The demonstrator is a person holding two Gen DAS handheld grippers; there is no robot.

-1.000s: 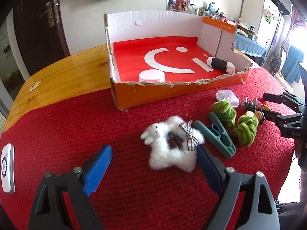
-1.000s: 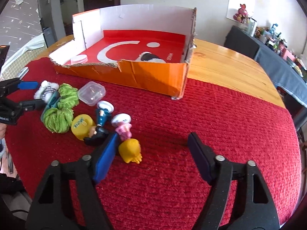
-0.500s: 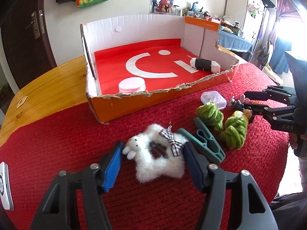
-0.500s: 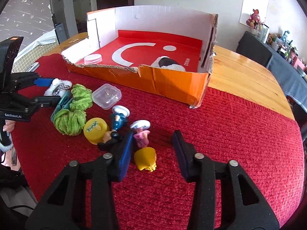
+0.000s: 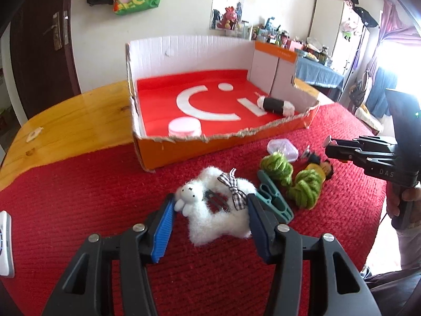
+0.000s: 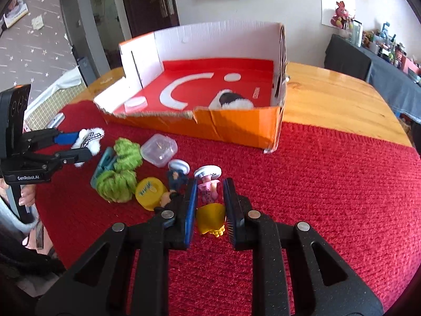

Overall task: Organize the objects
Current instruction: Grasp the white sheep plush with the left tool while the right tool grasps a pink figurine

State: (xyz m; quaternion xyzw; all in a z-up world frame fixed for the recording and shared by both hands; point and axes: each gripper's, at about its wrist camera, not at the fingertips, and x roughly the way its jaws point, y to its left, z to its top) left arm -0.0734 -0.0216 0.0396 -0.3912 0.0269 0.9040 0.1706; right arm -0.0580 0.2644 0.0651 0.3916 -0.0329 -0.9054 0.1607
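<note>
Since a second ago, both sets of jaws drawn in from wide. Left gripper, low centre of the left wrist view, closing with the white plush toy between its blue pads, left pad touching the bunny head, right pad at the fluffy edge. Right gripper, low centre of the right wrist view, clamped on the yellow figure, with a pink figure just above it in the frame. Just right of the plush on the red cloth: teal clip, two green yarn balls, clear plastic case. Upper centre: open orange cardboard box, holding a pink lid and a black-and-white roll.
</note>
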